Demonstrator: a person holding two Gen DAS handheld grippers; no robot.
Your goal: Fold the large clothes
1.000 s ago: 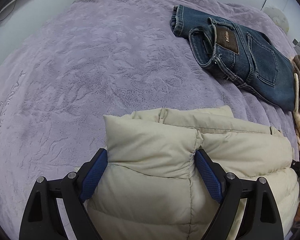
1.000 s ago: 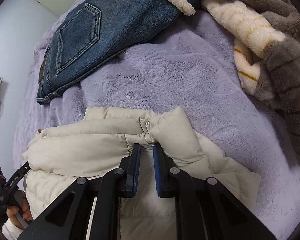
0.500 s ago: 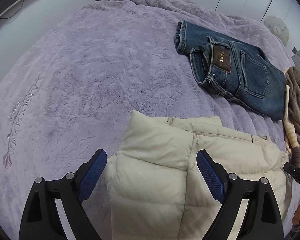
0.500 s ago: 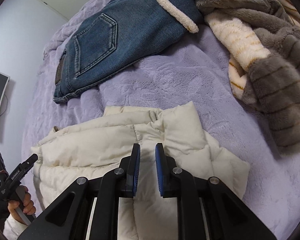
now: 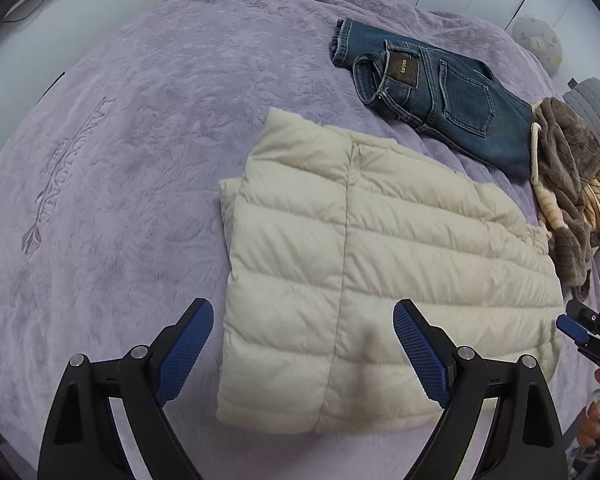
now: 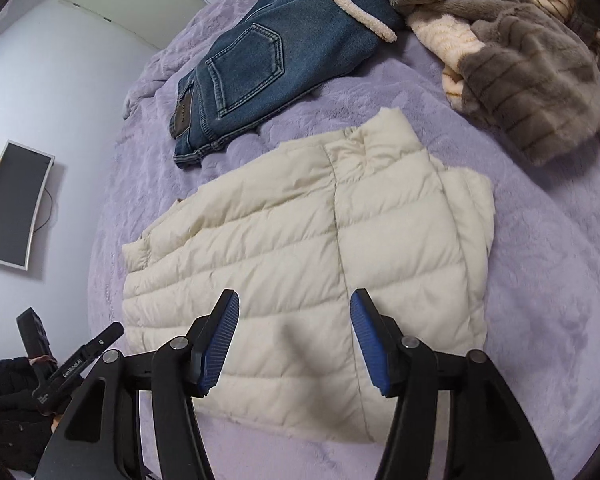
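A cream quilted puffer jacket (image 5: 360, 264) lies folded into a flat rectangle on the purple bed cover (image 5: 120, 160); it also shows in the right wrist view (image 6: 300, 256). My left gripper (image 5: 303, 354) is open and empty, raised above the jacket's near edge. My right gripper (image 6: 294, 340) is open and empty, also above the near part of the jacket. The right gripper's tip shows at the right edge of the left wrist view (image 5: 580, 332). The left gripper shows at the lower left of the right wrist view (image 6: 80, 364).
Folded blue jeans (image 5: 432, 92) lie beyond the jacket, also in the right wrist view (image 6: 268, 60). A grey and cream fleece garment (image 5: 568, 184) is heaped to the right (image 6: 512, 52). A monitor (image 6: 12, 204) hangs on the wall.
Both grippers have let go of the jacket's folded edge and pulled back and up. The right gripper went from shut to open. The jacket now lies flat.
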